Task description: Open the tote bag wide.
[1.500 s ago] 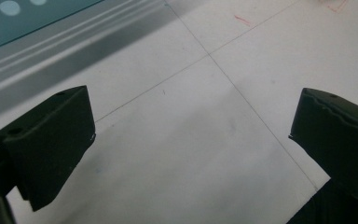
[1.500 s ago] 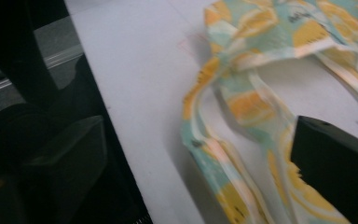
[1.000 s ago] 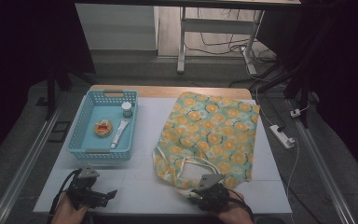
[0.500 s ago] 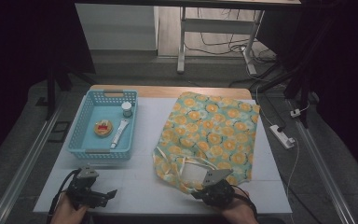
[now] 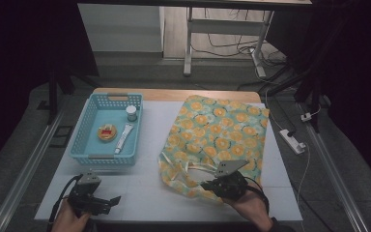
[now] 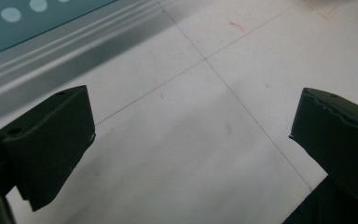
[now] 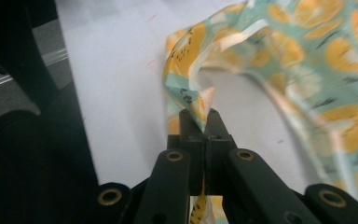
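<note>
gripping the near edge of the orange-patterned tote bag [image 7: 279, 70], your right claw [image 7: 200, 122] has its jaws pressed together on a fold of the fabric beside the pale handle strap [image 7: 223, 39], and the pinched cloth stands up off the white surface [image 5: 145, 188]. from the high view the right claw [image 5: 207, 184] sits at the bag's front left corner, with your hand [image 5: 246, 205] behind it, while the rest of the bag [image 5: 222, 130] lies flat toward the far right of the surface. your left claw [image 5: 113, 200] rests low at the front left, well apart from the bag; its jaws stand wide apart with nothing between them, just bare surface [image 6: 191, 140] showing in the left gripper view. just beyond it sits the blue basket [image 5: 89, 145], holding a small white jar [image 5: 131, 113], a white tube [image 5: 124, 137] and a round tin [image 5: 107, 133].
</note>
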The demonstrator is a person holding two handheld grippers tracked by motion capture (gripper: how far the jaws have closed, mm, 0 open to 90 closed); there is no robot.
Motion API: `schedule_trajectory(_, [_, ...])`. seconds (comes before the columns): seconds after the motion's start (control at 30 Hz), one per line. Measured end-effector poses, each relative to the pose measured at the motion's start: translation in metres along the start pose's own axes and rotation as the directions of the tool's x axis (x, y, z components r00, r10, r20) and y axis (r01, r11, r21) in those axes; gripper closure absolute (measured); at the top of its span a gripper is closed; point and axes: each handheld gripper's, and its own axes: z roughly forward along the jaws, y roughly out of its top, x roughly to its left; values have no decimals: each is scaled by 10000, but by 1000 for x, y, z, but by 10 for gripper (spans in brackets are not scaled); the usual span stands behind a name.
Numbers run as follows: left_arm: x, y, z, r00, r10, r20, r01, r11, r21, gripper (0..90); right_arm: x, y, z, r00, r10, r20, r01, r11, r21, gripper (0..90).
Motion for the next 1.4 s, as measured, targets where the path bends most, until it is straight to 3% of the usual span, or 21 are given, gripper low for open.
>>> schedule_trajectory(0.07, [1, 0, 0, 10000, -94, 10, 94, 9999, 80, 0, -6, 7, -4, 9998, -51, 200, 54, 9999, -156, 896])
schedule_trajectory(0.1, [4, 0, 0, 9994, -239, 245, 238, 9997, 40, 0, -8, 8, -5, 9997, -45, 258, 50, 9998, -198, 896])
schedule_trajectory(0.3, [9, -1, -2, 9957, -541, 751, 564, 9980, -288, 0, -25, 10, -7, 9985, 203, 503, -188, 9994, -294, 896])
schedule_trajectory(0.43, [11, 0, -3, 9948, -616, 808, 657, 9966, -494, 0, -38, 14, -7, 9972, 270, 702, -240, 9988, -434, 896])
schedule_trajectory(0.6, [10, 2, 0, 9953, -477, 841, 513, 9979, -407, 0, -47, 21, -9, 9961, 319, 823, -269, 9978, -611, 896])
schedule_trajectory(0.73, [11, 2, 0, 9939, -577, 936, 616, 9973, -396, 0, -60, 29, -10, 9962, 744, 458, -699, 9932, -930, 896])
schedule_trajectory(1.4, [7, 3, 2, 9950, -104, 995, 125, 9997, -202, 2, -106, 54, -8, 9802, 928, 1747, -722, 9901, -1207, 896])
